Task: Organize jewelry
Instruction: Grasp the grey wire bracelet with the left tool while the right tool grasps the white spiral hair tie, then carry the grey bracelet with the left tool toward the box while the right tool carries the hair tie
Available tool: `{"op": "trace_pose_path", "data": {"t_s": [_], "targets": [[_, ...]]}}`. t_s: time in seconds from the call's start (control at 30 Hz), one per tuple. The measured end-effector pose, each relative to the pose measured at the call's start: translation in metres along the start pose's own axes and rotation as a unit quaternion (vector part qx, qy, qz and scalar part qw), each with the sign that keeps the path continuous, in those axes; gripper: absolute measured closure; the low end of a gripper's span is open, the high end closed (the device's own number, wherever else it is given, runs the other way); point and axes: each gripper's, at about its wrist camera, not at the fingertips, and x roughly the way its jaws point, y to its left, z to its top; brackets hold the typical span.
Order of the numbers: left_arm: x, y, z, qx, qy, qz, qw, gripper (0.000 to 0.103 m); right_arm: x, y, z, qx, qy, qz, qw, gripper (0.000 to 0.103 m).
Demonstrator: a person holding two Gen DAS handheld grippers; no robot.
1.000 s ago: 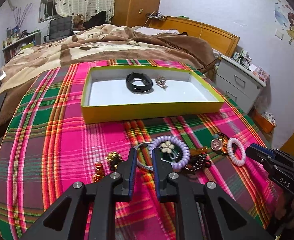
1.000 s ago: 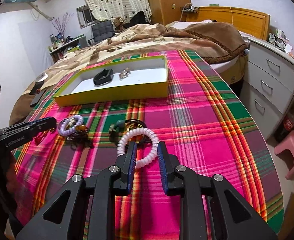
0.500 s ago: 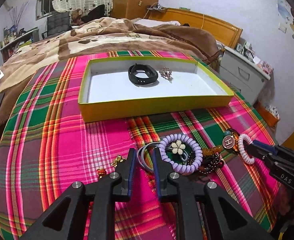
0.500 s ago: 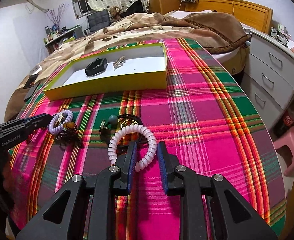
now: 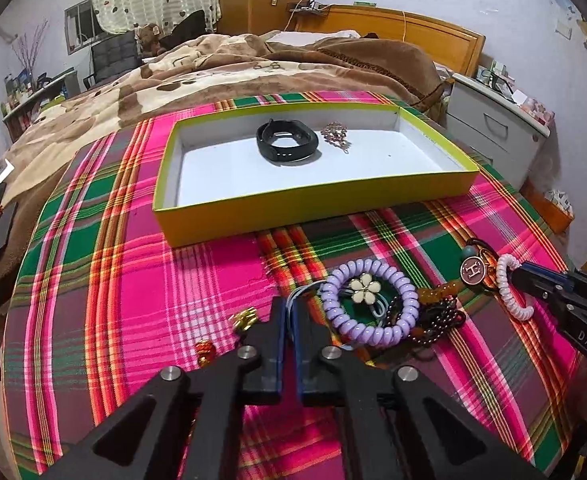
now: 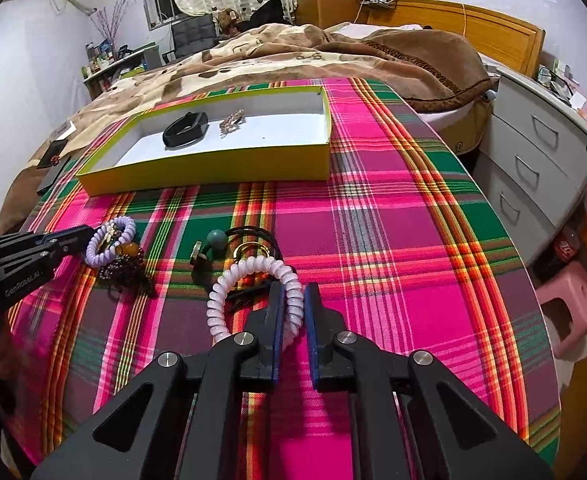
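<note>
- A bedroom, with a bright plaid cloth spread over the surface; the cluttered jewellery sits at its near edge so both claws can reach it.
- The yellow tray lies further back, already holding a black band and a small brooch: plainly where everything is headed.
- The left gripper has just been closing and now pinches the thin blue-grey rings beside the lilac coil bracelet.
- The right gripper has likewise just closed, clamped on the pale pink coil bracelet, probably for a paired lift.
</note>
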Motion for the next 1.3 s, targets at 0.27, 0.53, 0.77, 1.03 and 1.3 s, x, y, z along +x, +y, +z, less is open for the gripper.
{"op": "trace_pose_path", "data": {"t_s": [0.27, 0.53, 0.77, 1.03, 1.3], "targets": [[-0.03, 0.012, -0.007, -0.022, -0.036, -0.007, 0.9991, 0.102, -0.016, 0.001, -0.005, 0.005, -0.016, 0.016, 1.0, 0.094], [-0.069, 0.012, -0.005, -0.024, -0.079, -0.026, 0.9962, 0.102, -0.033, 0.009, -0.004, 0.001, -0.032, 0.023, 0.999, 0.094], [-0.092, 0.006, -0.005, -0.019, -0.1, -0.042, 0.9939, 0.102, -0.049, 0.012, -0.006, 0.001, -0.045, 0.024, 0.999, 0.094], [-0.113, -0.001, -0.005, -0.014, -0.119, -0.061, 0.9909, 0.102, -0.061, 0.016, -0.007, 0.002, -0.059, 0.031, 0.998, 0.094], [-0.126, -0.005, -0.006, -0.014, -0.129, -0.067, 0.9893, 0.102, -0.077, 0.021, -0.004, -0.002, -0.075, 0.035, 0.997, 0.094]]}}
